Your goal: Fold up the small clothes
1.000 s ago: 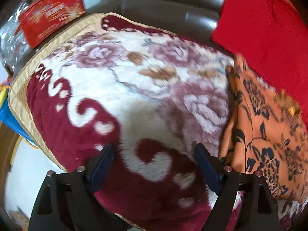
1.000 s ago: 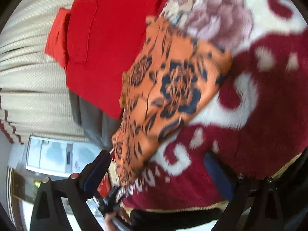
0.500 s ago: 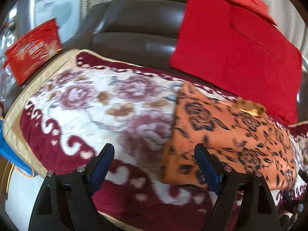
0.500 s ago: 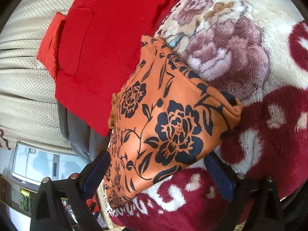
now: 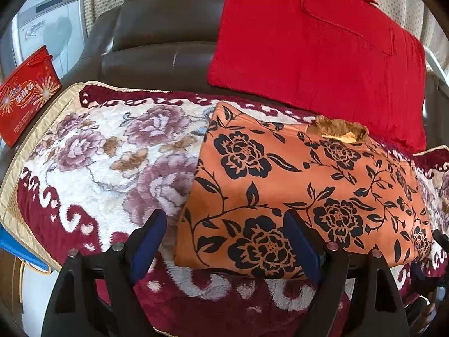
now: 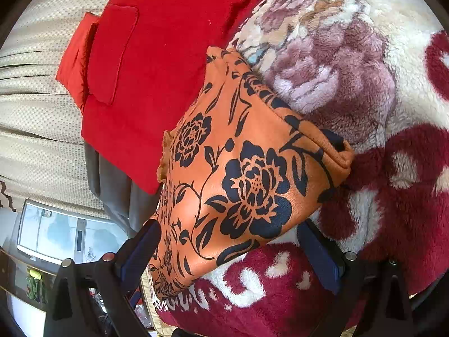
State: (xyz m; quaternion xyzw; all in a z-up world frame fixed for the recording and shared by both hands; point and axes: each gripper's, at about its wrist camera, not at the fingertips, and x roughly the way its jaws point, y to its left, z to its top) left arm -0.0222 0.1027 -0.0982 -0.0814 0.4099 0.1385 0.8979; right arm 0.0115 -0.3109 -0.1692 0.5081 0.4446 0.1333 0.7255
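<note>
An orange garment with a black flower print (image 5: 294, 174) lies folded into a flat rectangle on a plush maroon and cream blanket (image 5: 112, 154). A gathered trim shows at its far edge. My left gripper (image 5: 224, 224) hovers open above the garment's near left corner, nothing between its fingers. In the right wrist view the same garment (image 6: 247, 168) has its folded corner pointing right on the blanket (image 6: 350, 56). My right gripper (image 6: 228, 230) is open above its near edge, gripping nothing.
The blanket covers the seat of a dark brown leather sofa (image 5: 162, 33). A red cloth with a pocket (image 5: 308, 42) leans on the backrest behind the garment. A red gift box (image 5: 25, 98) stands at the left, with a beige curtain (image 6: 36, 112) behind.
The left gripper has risen and swung right, from bare blanket to above the orange garment's left end. The right view has shifted slightly, with the garment now sharp and still.
</note>
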